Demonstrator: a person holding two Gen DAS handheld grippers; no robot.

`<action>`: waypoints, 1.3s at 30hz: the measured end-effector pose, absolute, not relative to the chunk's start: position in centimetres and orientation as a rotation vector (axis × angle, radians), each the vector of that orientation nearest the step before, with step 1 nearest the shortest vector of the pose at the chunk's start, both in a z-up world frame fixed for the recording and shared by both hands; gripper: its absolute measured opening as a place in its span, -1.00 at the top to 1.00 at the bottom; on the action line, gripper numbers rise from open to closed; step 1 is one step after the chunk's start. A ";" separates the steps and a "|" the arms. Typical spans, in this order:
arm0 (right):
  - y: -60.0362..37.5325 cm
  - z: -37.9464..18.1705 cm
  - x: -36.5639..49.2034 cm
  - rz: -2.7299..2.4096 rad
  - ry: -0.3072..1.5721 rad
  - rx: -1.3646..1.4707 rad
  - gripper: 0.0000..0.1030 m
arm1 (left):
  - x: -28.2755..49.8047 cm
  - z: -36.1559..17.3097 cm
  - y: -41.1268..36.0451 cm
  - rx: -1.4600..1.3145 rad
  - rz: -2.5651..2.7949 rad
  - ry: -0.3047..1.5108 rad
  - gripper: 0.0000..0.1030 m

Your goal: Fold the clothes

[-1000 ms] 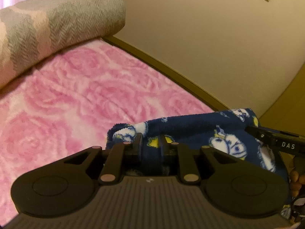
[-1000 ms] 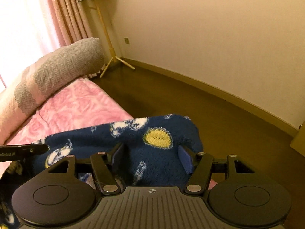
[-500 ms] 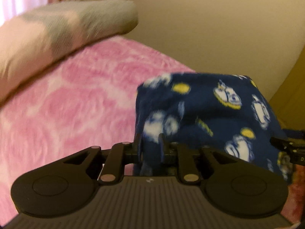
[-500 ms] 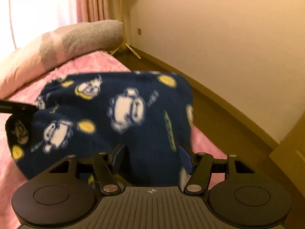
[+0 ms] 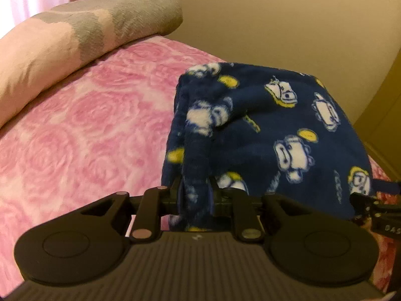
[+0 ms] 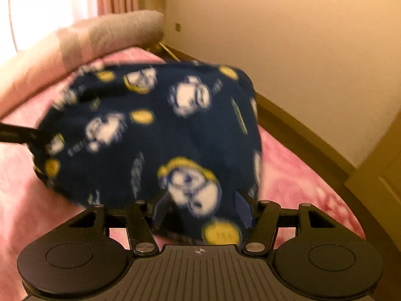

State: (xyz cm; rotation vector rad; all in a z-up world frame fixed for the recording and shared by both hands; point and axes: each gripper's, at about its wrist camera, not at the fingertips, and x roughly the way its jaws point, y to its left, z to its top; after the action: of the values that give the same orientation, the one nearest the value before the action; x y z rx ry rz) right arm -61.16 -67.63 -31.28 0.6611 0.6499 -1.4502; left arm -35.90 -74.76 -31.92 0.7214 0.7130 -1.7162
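A navy fleece garment (image 5: pixel 275 125) printed with white and yellow cartoon figures is held up over the pink rose-pattern bed cover (image 5: pixel 87 130). My left gripper (image 5: pixel 195 190) is shut on a bunched edge of the garment. In the right wrist view the same garment (image 6: pixel 155 130) hangs spread in front of me. My right gripper (image 6: pixel 203 210) stands with its blue pads (image 6: pixel 160 208) wide apart, the fleece draped between them; whether they pinch it I cannot tell. The other gripper's tip shows at each view's edge.
A rolled grey-and-pink blanket (image 5: pixel 75 37) lies at the head of the bed. A cream wall (image 5: pixel 275 25) runs along the far side, with a strip of brown floor (image 6: pixel 313 135) between bed and wall.
The garment has been lifted from low over the bed and spread wide between both grippers. Both grippers have swung toward the bed; the left stays shut on the fleece.
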 end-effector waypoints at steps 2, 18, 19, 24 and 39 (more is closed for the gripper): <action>-66.4 -30.7 -61.1 -1.469 0.638 0.685 -0.18 | -35.8 -31.4 -73.6 0.721 -1.706 0.706 0.69; -53.5 -19.3 -57.5 -1.507 0.512 0.778 -0.19 | -32.1 -17.0 -57.3 0.731 -1.607 0.807 0.11; -52.7 -18.5 -57.1 -1.507 0.505 0.782 -0.19 | -32.0 -16.0 -56.0 0.738 -1.604 0.807 0.07; -48.6 -14.5 -55.5 -1.506 0.470 0.803 -0.19 | -31.9 -11.7 -51.3 0.759 -1.582 0.768 -0.12; -40.0 -6.7 -52.7 -1.548 0.407 0.832 -0.19 | -32.8 -4.6 -43.8 0.761 -1.680 0.557 -0.30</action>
State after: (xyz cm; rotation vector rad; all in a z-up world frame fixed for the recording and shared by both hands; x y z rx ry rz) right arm -52.72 -40.01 -6.75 0.8323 0.4074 -1.5478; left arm -32.77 -43.76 -4.56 0.7605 0.5570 -1.6799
